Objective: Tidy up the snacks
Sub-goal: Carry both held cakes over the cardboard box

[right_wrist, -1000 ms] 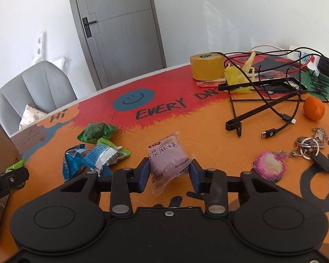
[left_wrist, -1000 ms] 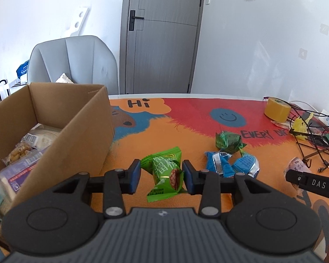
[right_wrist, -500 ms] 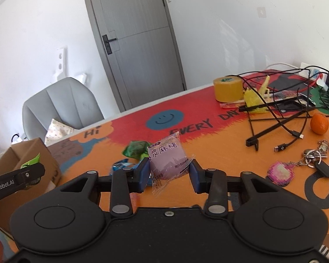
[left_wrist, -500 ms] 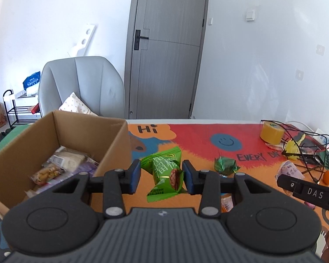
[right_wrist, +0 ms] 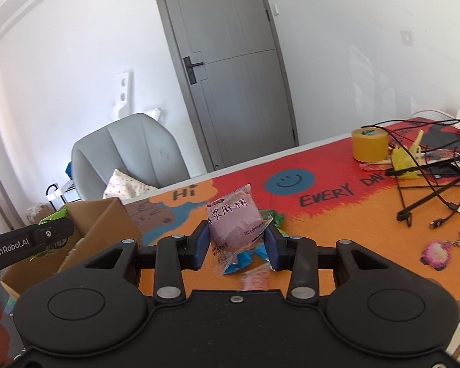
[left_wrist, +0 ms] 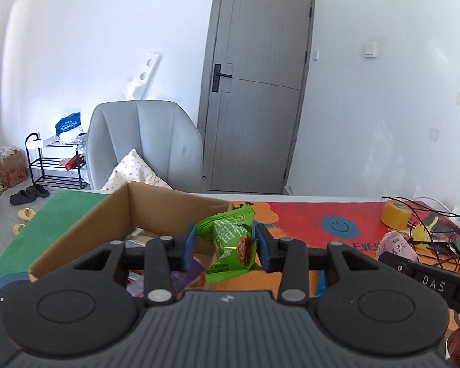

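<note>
- While the left gripper (left_wrist: 225,247) pinches the green snack packet (left_wrist: 231,242) between its blue pads, the packet hangs over the near corner of the cardboard box (left_wrist: 113,211), which sits at the left end of the tabletop (right_wrist: 337,214).
- Right gripper (right_wrist: 237,245) is likewise closed on a snack, the purple mochi packet (right_wrist: 234,224), held clear above the orange part of the mat and well short of the box.
- Judging by this, the step in hand is carrying both packets to the box and dropping them in; the left one looks nearly ready to release.
- To do it well, bring the green packet fully past the box's near wall before spreading the fingers, so it falls among the snacks already visible inside and does not catch on the rim.
- Lower it somewhat first: these light wrappers are likely to flutter or stick to a pad if released from high up.
- Keep the right gripper back until the left one has moved out of the box opening, since the two tools would crowd each other over it.
- More snacks lie below the right gripper, including a blue-wrapped one (right_wrist: 254,253) and a green one (right_wrist: 274,217), so sorting is probably not finished.
- Off to the right, the yellow tape roll (right_wrist: 369,145) and black cables (right_wrist: 429,193) are well apart from the carrying path.
</note>
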`<state>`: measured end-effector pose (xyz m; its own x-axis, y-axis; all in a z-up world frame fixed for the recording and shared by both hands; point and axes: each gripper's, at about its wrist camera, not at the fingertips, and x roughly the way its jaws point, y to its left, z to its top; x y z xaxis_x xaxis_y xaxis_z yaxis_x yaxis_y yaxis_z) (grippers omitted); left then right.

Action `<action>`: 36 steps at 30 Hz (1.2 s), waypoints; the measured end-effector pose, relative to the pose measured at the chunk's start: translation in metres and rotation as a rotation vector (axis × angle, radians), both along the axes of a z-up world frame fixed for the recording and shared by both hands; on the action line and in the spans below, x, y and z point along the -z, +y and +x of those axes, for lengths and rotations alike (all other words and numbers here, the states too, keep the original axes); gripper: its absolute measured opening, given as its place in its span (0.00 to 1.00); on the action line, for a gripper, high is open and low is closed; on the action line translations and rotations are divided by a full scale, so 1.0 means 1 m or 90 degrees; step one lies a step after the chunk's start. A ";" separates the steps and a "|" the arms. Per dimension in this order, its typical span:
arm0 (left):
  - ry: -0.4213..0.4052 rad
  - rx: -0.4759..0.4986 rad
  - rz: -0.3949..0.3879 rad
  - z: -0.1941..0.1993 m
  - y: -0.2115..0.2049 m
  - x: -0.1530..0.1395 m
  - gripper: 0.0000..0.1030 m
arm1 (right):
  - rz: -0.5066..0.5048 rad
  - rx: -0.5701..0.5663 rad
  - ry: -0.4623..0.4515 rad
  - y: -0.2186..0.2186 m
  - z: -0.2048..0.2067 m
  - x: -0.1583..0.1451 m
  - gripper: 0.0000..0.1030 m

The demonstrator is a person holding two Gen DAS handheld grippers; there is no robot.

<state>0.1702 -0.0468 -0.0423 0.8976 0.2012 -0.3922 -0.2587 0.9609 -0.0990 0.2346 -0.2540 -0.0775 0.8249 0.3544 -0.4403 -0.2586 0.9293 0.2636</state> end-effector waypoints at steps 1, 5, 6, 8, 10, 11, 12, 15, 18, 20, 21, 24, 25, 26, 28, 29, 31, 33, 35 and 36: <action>-0.002 -0.004 -0.001 -0.002 0.003 -0.001 0.38 | 0.001 -0.005 -0.002 0.003 -0.001 -0.001 0.38; -0.011 -0.025 -0.004 -0.011 0.018 -0.006 0.39 | -0.001 -0.027 -0.009 0.019 -0.006 -0.006 0.38; -0.012 -0.031 -0.005 -0.013 0.022 -0.007 0.39 | -0.001 -0.032 -0.010 0.023 -0.007 -0.007 0.38; -0.012 -0.042 -0.007 -0.016 0.029 -0.007 0.39 | 0.000 -0.042 -0.013 0.031 -0.009 -0.008 0.38; -0.013 -0.051 -0.009 -0.019 0.037 -0.008 0.39 | -0.001 -0.051 -0.014 0.038 -0.009 -0.009 0.38; -0.015 -0.055 -0.010 -0.020 0.040 -0.009 0.39 | -0.002 -0.054 -0.014 0.042 -0.010 -0.009 0.38; -0.015 -0.059 -0.011 -0.022 0.043 -0.009 0.39 | -0.002 -0.058 -0.014 0.045 -0.010 -0.009 0.38; -0.014 -0.068 -0.017 -0.024 0.053 -0.008 0.39 | -0.006 -0.067 -0.016 0.055 -0.011 -0.011 0.38; -0.011 -0.075 -0.025 -0.025 0.062 -0.007 0.39 | -0.010 -0.075 -0.016 0.063 -0.011 -0.012 0.38; -0.007 -0.078 -0.030 -0.024 0.070 -0.005 0.39 | -0.013 -0.079 -0.016 0.069 -0.011 -0.013 0.38; -0.004 -0.080 -0.033 -0.024 0.073 -0.003 0.39 | -0.015 -0.081 -0.016 0.072 -0.011 -0.013 0.38; 0.004 -0.087 -0.040 -0.020 0.081 0.000 0.39 | -0.021 -0.086 -0.017 0.080 -0.011 -0.012 0.38; 0.005 -0.090 -0.043 -0.020 0.086 0.001 0.39 | -0.022 -0.088 -0.017 0.082 -0.010 -0.012 0.38; 0.007 -0.093 -0.045 -0.019 0.090 0.002 0.39 | -0.024 -0.091 -0.017 0.085 -0.010 -0.012 0.38; 0.011 -0.098 -0.050 -0.018 0.096 0.004 0.39 | -0.028 -0.095 -0.017 0.091 -0.008 -0.012 0.38; 0.014 -0.101 -0.053 -0.016 0.099 0.005 0.39 | -0.031 -0.098 -0.016 0.095 -0.008 -0.013 0.38; 0.022 -0.105 -0.060 -0.014 0.104 0.008 0.40 | -0.034 -0.103 -0.016 0.101 -0.006 -0.013 0.38; 0.031 -0.106 -0.066 -0.013 0.109 0.010 0.41 | -0.036 -0.109 -0.016 0.108 -0.006 -0.013 0.38; 0.036 -0.115 -0.070 -0.014 0.113 0.011 0.42 | -0.037 -0.115 -0.014 0.112 -0.004 -0.013 0.38; 0.038 -0.117 -0.073 -0.014 0.115 0.011 0.43 | -0.038 -0.118 -0.014 0.115 -0.004 -0.013 0.38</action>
